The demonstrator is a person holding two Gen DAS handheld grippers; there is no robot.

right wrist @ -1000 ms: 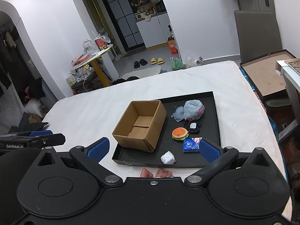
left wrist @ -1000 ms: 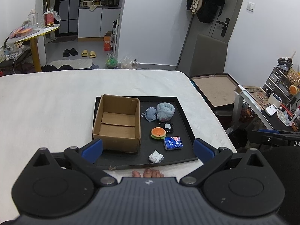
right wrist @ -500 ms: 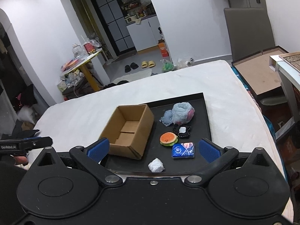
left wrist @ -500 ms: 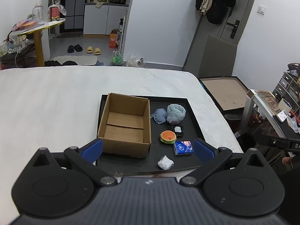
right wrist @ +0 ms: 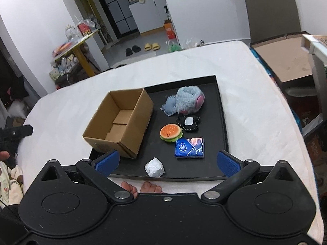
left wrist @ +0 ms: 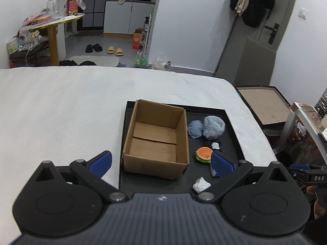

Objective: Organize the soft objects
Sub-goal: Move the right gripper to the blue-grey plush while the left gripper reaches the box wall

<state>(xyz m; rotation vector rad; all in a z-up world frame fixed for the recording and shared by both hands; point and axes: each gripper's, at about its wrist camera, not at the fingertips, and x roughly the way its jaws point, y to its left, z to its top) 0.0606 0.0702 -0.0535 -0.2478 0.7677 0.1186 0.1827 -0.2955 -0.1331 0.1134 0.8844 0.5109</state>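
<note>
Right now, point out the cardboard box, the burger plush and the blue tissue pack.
cardboard box [right wrist: 119,120]: right wrist view, inside floor of the open box.
burger plush [right wrist: 170,131]: right wrist view, orange top with the smiley face.
blue tissue pack [right wrist: 189,148]: right wrist view, middle of its printed face.

Left gripper [left wrist: 161,161] and right gripper [right wrist: 167,161] in matte black plastic, blue ribbed finger pads [right wrist: 225,162], round silver screws at the pivots, bare toes [right wrist: 141,187] below
</note>
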